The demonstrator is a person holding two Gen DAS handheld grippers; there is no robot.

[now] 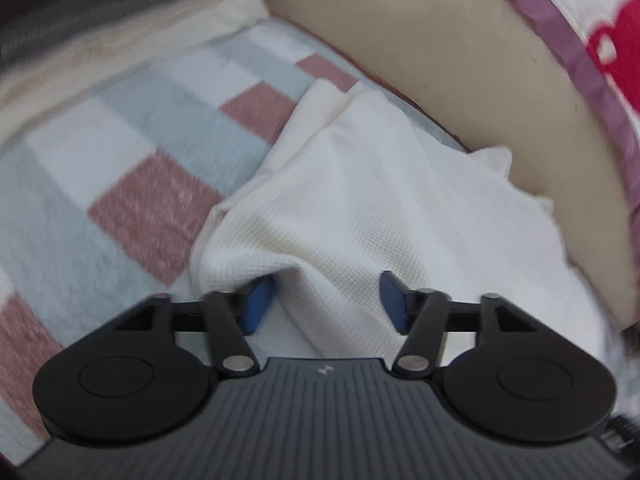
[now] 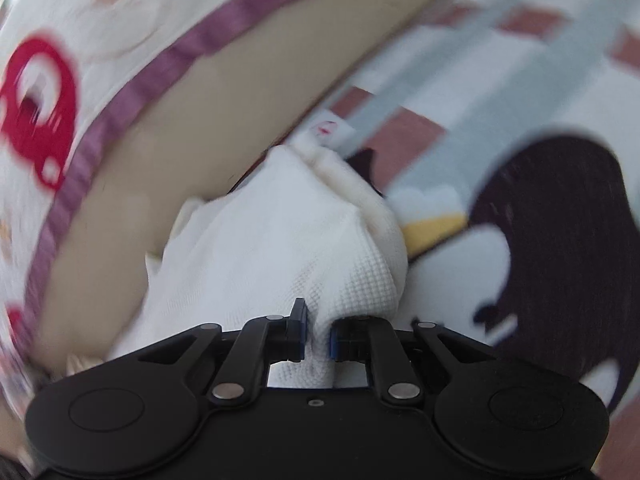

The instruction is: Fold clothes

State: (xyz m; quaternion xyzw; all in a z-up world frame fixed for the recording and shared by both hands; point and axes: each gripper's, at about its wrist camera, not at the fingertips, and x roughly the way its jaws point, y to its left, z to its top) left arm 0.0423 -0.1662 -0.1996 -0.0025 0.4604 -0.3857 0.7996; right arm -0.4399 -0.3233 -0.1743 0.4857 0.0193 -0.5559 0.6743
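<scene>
A white waffle-knit garment (image 1: 360,200) lies on a checked bedsheet (image 1: 120,140) of pink, grey and white squares. My left gripper (image 1: 326,300) is open, its blue pads wide apart, with a ridge of the white cloth rising between them; the left pad (image 1: 258,304) is partly tucked under a fold. In the right wrist view the same garment (image 2: 272,256) bunches up in front of the camera. My right gripper (image 2: 318,334) is shut on a pinch of that white cloth.
A beige headboard or bed edge (image 1: 460,80) with a purple-trimmed white and red printed cover (image 1: 600,40) runs along the far side. A dark brown cartoon print (image 2: 560,248) covers the sheet at right. Cream bedding (image 1: 120,40) piles at far left.
</scene>
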